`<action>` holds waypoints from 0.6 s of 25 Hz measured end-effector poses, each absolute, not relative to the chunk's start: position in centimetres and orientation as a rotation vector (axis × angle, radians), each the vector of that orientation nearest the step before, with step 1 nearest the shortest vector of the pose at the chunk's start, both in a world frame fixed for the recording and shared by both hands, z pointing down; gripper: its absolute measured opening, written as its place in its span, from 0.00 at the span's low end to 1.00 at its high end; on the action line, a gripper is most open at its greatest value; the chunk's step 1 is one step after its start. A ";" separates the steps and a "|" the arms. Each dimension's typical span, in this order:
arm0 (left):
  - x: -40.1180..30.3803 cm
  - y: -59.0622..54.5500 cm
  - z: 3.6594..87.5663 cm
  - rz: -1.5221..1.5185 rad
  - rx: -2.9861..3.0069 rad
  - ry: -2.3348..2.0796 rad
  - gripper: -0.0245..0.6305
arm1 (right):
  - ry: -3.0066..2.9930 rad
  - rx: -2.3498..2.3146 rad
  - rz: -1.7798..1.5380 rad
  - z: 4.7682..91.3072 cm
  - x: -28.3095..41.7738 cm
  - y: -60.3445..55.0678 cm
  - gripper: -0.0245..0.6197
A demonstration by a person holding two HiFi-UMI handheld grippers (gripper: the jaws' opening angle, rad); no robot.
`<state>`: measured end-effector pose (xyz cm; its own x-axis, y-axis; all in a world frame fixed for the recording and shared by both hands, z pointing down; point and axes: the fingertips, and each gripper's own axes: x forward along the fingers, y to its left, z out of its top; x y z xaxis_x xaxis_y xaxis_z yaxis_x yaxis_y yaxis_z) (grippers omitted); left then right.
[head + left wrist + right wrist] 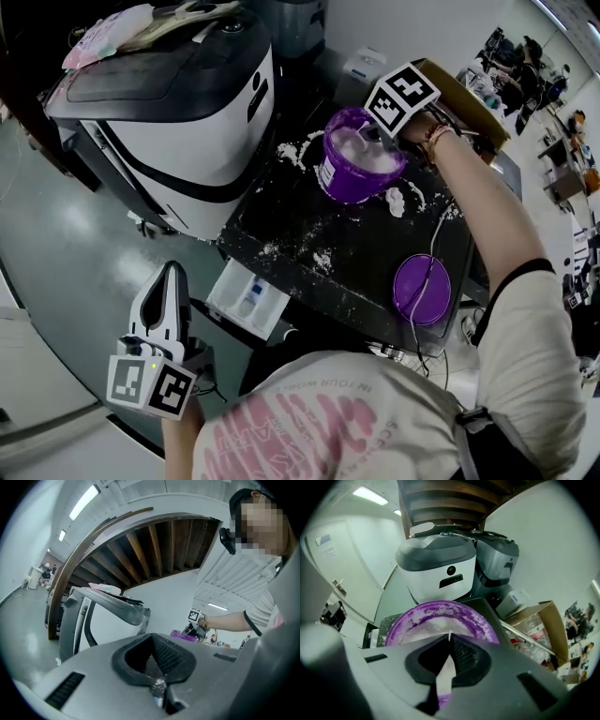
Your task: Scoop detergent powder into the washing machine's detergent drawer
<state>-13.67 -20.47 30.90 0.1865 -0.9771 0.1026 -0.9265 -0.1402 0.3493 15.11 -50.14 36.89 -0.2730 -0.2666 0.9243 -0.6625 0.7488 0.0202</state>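
A purple tub (361,159) of white detergent powder stands on the black table (375,262). My right gripper (375,136) dips into the tub from the far side. In the right gripper view its jaws (450,637) are shut above the powder (436,625), with a thin white sliver pinched between the pads that looks like a scoop handle. The white detergent drawer (248,300) lies below the table's near edge. My left gripper (172,272) hangs to the left of the drawer, apart from it, shut and holding nothing (153,637); a few powder grains cling to its pads.
The white and grey washing machine (178,122) stands left of the table, with cloth on its lid. Spilled powder (403,199) dots the table around the tub. The purple tub lid (422,288) lies at the near right. A cardboard box (469,94) stands behind the tub.
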 end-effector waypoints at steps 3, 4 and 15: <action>-13.6 -20.5 30.9 -0.209 2.137 -1.794 0.04 | -1.885 0.702 0.497 36.9 14.6 -49.6 0.04; -13.5 -20.5 30.9 -0.209 2.138 -1.790 0.04 | -1.889 0.699 0.505 36.9 14.6 -49.5 0.04; -13.5 -20.2 31.0 -0.220 2.146 -1.777 0.04 | -1.947 0.646 0.592 36.4 13.7 -47.7 0.04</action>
<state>-13.47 -20.24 30.95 0.2033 -0.9741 0.0989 -0.9207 -0.1558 0.3579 13.71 -47.66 36.45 -0.3944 -0.1895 0.8992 -0.6580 0.7413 -0.1324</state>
